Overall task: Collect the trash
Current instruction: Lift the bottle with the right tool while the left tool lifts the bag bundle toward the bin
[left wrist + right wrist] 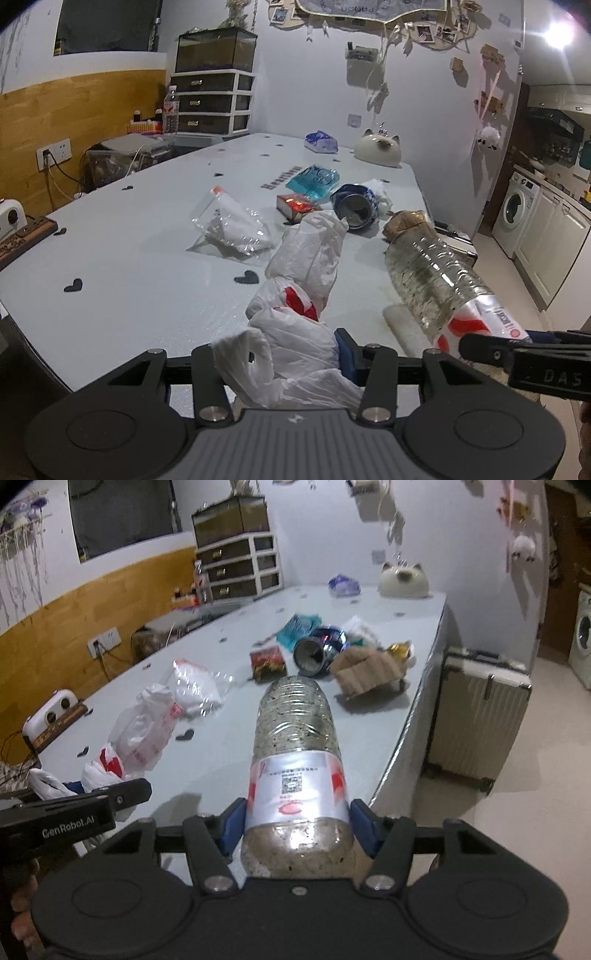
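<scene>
Plastic bottle (297, 753) overhangs table edge (402, 760), gripped.

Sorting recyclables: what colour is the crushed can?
Crushed metal can: blue with silver inside, clearest in left wrist view.

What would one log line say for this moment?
left gripper: shut on white plastic bag | right gripper: shut on plastic bottle | table: trash remains

Black tool (297, 829), blue pads (232, 827), silver screws, "GenRobot.AI" lettering.
</scene>
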Demonstrator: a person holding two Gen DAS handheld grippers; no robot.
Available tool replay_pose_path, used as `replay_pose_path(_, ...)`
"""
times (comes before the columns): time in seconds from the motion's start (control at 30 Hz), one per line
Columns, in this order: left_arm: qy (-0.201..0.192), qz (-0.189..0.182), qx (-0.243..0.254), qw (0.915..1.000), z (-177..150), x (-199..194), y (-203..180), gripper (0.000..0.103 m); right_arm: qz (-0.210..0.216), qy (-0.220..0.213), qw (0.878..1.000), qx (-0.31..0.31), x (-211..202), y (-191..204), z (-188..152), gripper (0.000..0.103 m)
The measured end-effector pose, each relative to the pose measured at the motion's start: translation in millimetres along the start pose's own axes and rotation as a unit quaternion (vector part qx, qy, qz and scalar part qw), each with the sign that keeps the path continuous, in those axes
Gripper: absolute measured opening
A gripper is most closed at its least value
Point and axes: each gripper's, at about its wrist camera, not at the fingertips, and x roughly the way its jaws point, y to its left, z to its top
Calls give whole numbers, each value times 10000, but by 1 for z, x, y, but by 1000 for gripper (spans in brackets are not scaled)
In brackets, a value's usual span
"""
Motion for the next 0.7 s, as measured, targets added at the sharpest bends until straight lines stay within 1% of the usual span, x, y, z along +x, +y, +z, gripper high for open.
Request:
replay_pose_path(0.13, -56, -104, 83, 9999, 2, -6, -13, 47, -150, -271, 9995, 70, -20, -11, 1, 61)
replay_pose_path(0.27, -108, -290, 227, 9993, 1, -12, -33, 47, -423, -466, 9979, 170, -42, -27, -3, 61)
replay_pose_path(0.5, -136, -744, 563, 9955, -1, -15, -88, 47, -966, -685, 9921, 402, -77, -65, -16, 61)
replay_pose_path(0.7, -127, -1199, 893, 9887, -6, -14, -139, 47, -1469, -823, 9832, 706, -104, -104, -32, 61)
